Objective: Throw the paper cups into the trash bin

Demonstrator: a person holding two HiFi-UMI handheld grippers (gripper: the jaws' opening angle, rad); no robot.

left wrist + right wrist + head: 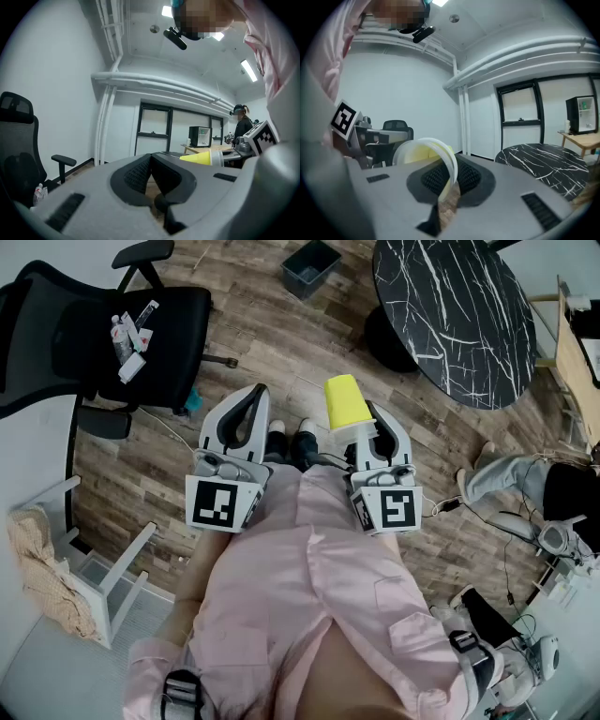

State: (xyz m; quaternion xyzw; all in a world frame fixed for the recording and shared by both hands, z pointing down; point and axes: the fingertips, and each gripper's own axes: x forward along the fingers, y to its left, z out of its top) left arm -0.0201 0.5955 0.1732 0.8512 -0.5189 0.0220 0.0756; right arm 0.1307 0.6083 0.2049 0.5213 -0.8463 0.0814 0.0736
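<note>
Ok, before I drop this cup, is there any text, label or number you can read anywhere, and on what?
No words or numbers can be read in any view.
On the chair seat, the packets and small bottles have red-and-white labels, too small to read.
The marker cubes show black-and-white square patterns only, no letters.
The yellow cup shows no print.
The trash bin shows no print.

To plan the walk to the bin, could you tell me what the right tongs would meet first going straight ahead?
Likely nothing nearby: the right gripper, shut on the paper cup, points over the floor toward the wall; the marble table lies to its right.
</note>
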